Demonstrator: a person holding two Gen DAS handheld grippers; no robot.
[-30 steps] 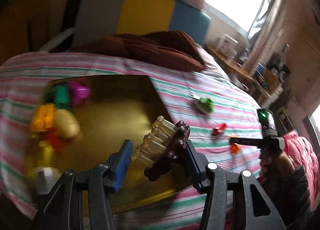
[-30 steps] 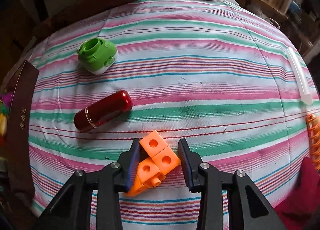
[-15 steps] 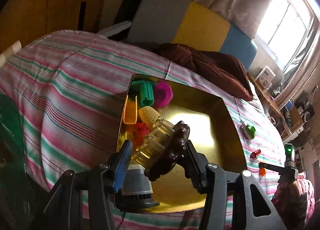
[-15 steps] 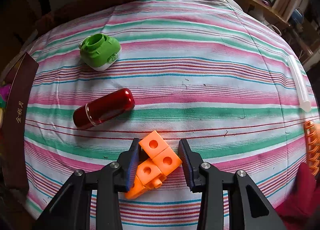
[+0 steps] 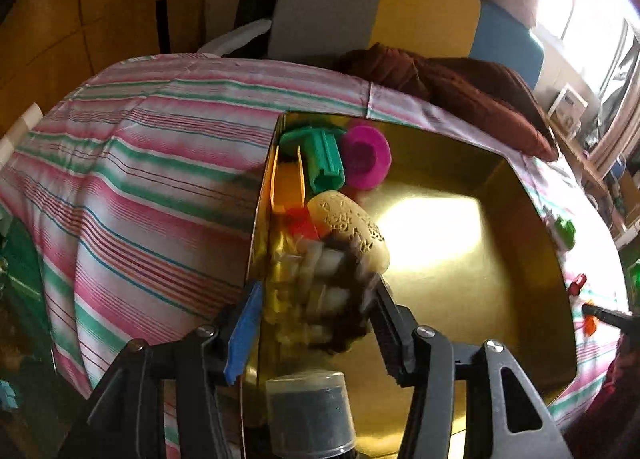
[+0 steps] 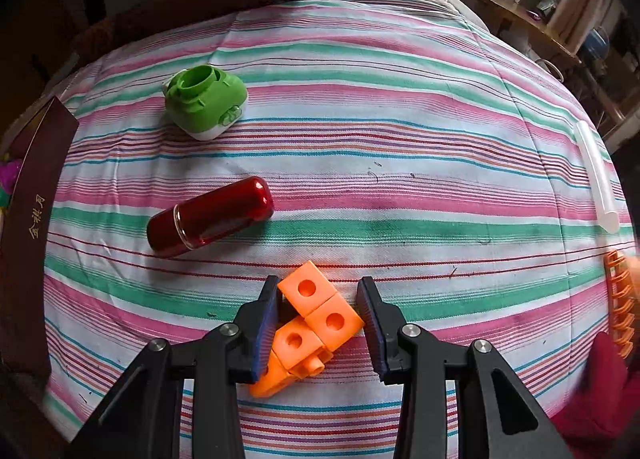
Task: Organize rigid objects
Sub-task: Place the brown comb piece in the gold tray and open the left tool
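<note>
My left gripper (image 5: 312, 315) is open over the gold box (image 5: 500, 259). The brown hair claw clip (image 5: 324, 295) sits blurred between the fingers, touching only the right finger; whether it is held I cannot tell. The box holds a green piece (image 5: 324, 159), a pink cup (image 5: 366, 157), a cream oval (image 5: 348, 223), orange and red pieces and a grey-capped jar (image 5: 308, 407). My right gripper (image 6: 318, 325) is open around an orange block cluster (image 6: 310, 323) that lies on the striped bedsheet (image 6: 400, 119). Its left finger touches the blocks; the right finger stands apart.
A red capsule-shaped case (image 6: 210, 217) and a green-and-white container (image 6: 206, 101) lie on the sheet left of centre. A clear tube (image 6: 598, 175) and an orange comb (image 6: 620, 299) lie at the right edge. The box's maroon side (image 6: 28, 219) is at left. A brown blanket (image 5: 452, 79) lies behind.
My left gripper has moved down closer to the box's left side, and the claw clip now looks blurred and lower between the fingers. My right gripper stays open around the orange blocks.
</note>
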